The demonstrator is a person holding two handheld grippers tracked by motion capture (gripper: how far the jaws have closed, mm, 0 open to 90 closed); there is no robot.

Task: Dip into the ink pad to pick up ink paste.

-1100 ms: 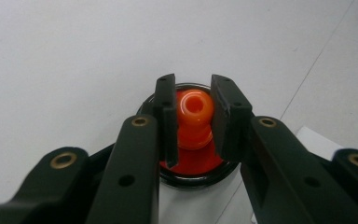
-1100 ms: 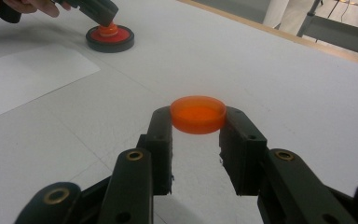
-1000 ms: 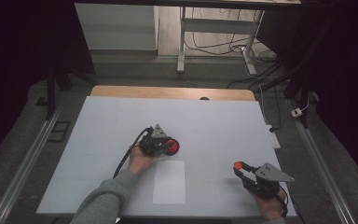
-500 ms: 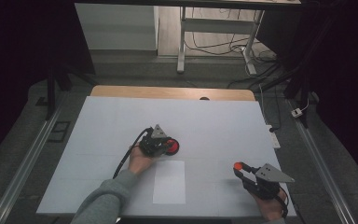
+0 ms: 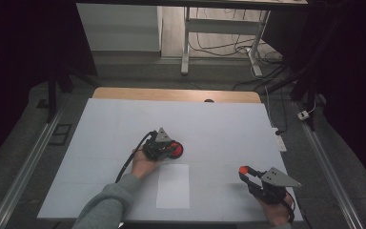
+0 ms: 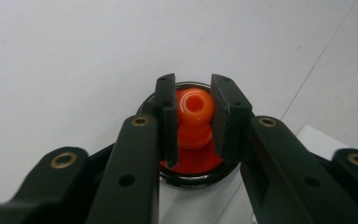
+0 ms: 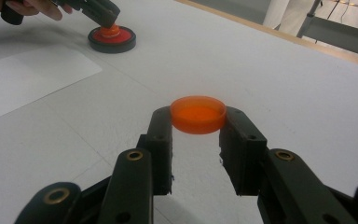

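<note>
Both grippers are clamped on parts. Left gripper (image 5: 170, 149), seen from the high view near the middle of the white table (image 5: 219, 129), has its jaws closed on the orange knob (image 6: 194, 112) that stands upright at the centre of a red disc in a black ring (image 6: 193, 164); in the left gripper view the pads press the knob from both sides, and the disc rests flat on the table just far of a white paper sheet (image 5: 173, 186). Right gripper (image 7: 198, 122), at the near right of the table and well apart from the left one, grips a shallow orange cap (image 7: 198, 114) by its rim, held level, with its open side up.
</note>
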